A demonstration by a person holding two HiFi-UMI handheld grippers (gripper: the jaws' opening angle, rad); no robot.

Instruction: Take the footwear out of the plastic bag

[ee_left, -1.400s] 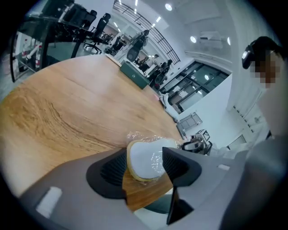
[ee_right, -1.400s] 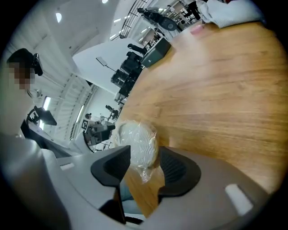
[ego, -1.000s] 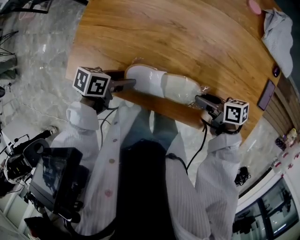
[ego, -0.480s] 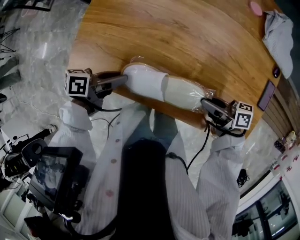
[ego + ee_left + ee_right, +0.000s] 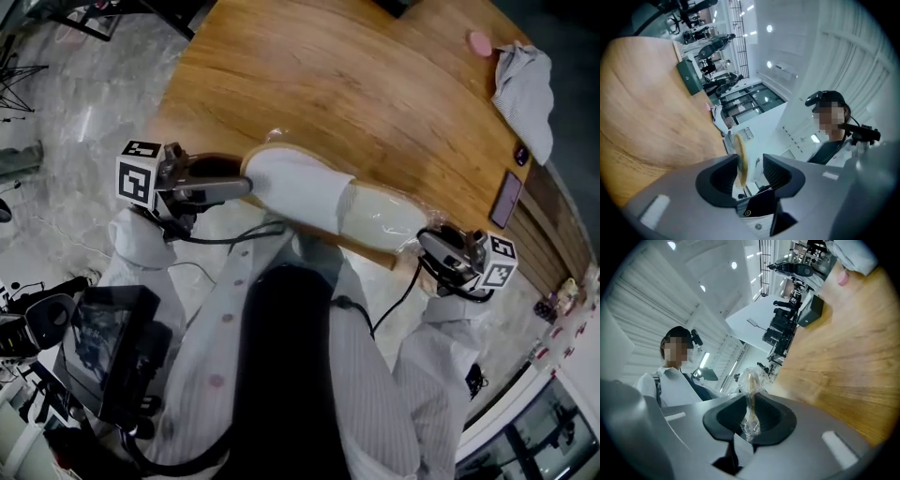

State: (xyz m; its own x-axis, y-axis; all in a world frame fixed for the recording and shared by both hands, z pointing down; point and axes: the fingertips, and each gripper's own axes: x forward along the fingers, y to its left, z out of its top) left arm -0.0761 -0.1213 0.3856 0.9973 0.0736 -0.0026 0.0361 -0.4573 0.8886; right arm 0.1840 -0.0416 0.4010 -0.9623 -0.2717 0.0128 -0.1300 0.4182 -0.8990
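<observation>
Both grippers have come up since the earlier frame, carrying the bagged slipper (image 5: 309, 192) with them. It then lay flat at the near edge of the table (image 5: 356, 84); it now hangs lifted between the two grippers, stretched across that same edge in front of the person's chest. Both grippers have also turned to point more level. The left gripper (image 5: 246, 185) meets the rounded white end of the slipper. In the left gripper view (image 5: 750, 161) the tan sole edge stands upright between the jaws, tight against one pad. The jaws have just eased a little wider but grip that end through the film. The right gripper (image 5: 424, 242) is at the opposite end. In the right gripper view (image 5: 751, 401) the jaws have just been closing and are pinched on a crumpled twist of the clear plastic bag (image 5: 751, 385), not on the slipper itself. The slipper sits fully inside the bag, whose film is drawn smooth and glossy over the half nearer the right gripper (image 5: 394, 220). On the far side of the table lie a striped cloth (image 5: 525, 84), a small pink thing (image 5: 480, 42) beside it and a dark phone (image 5: 507, 199) near the rim, all well apart from the slipper.
</observation>
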